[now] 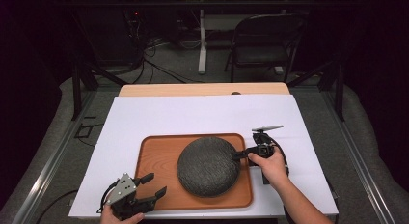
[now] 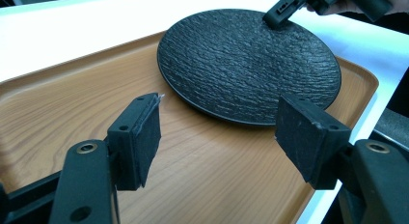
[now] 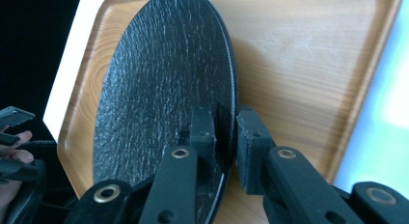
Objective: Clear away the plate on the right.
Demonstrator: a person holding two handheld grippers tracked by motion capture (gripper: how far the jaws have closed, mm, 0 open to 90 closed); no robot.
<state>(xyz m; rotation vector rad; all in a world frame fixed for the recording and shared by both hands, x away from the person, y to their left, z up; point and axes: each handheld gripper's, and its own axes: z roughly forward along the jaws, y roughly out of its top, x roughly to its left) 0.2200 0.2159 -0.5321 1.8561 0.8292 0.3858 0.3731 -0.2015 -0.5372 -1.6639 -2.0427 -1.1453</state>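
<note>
White-covered table [image 1: 202,113], dark room behind; wooden tray [image 1: 154,161] on it. Left gripper [image 1: 153,184] gapes wide, empty, at tray's near-left corner; black textured plate [image 1: 208,166] lies on tray, right of centre; right gripper [image 1: 238,155] straddles its right rim, jaws slightly parted, pads seemingly not pressing. Plate likely stiff, heavy, breakable; grip at rim.

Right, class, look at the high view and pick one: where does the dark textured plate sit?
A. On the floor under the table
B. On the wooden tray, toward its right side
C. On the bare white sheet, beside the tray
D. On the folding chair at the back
B: the dark plate lies on the wooden tray, toward its right side, with the jaws of the right gripper at its right rim.
</note>
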